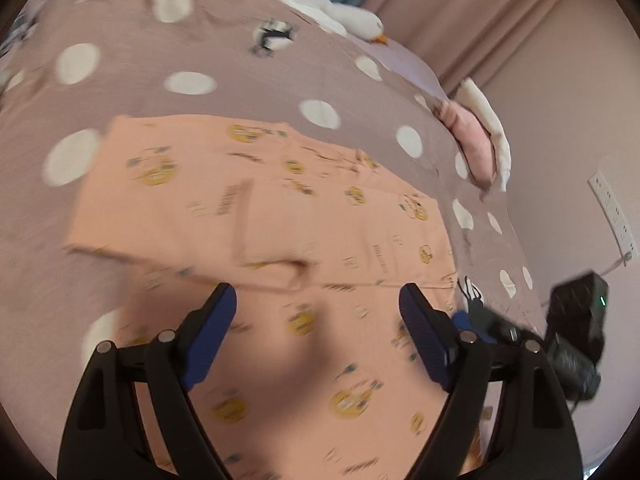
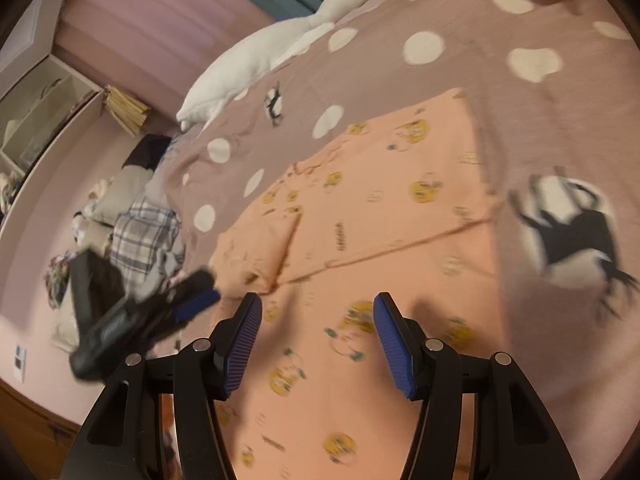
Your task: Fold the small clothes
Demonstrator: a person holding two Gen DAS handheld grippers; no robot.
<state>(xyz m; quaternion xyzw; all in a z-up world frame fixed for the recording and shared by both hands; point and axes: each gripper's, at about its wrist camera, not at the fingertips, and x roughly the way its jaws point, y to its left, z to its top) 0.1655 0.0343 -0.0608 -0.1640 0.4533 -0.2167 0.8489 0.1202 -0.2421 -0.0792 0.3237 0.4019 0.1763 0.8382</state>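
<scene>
Peach cotton with yellow cartoon prints, the small garment [image 1: 280, 216] lies partly folded on the mauve polka-dot bedspread [image 1: 224, 40]. Your left gripper [image 1: 318, 300] hovers over its near layer, jaws apart, empty. Your right gripper [image 2: 318, 308] hovers likewise, spread and empty. If you pinch only the top layer, the fold beneath may drag and skew.

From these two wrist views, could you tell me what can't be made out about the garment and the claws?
- Peach garment: near edge cut off under the left claw in the left wrist view.
- Its prints: motion blur, unreadable in both views.
- Right claw: whether it touches the cloth is unclear, right wrist view.
</scene>
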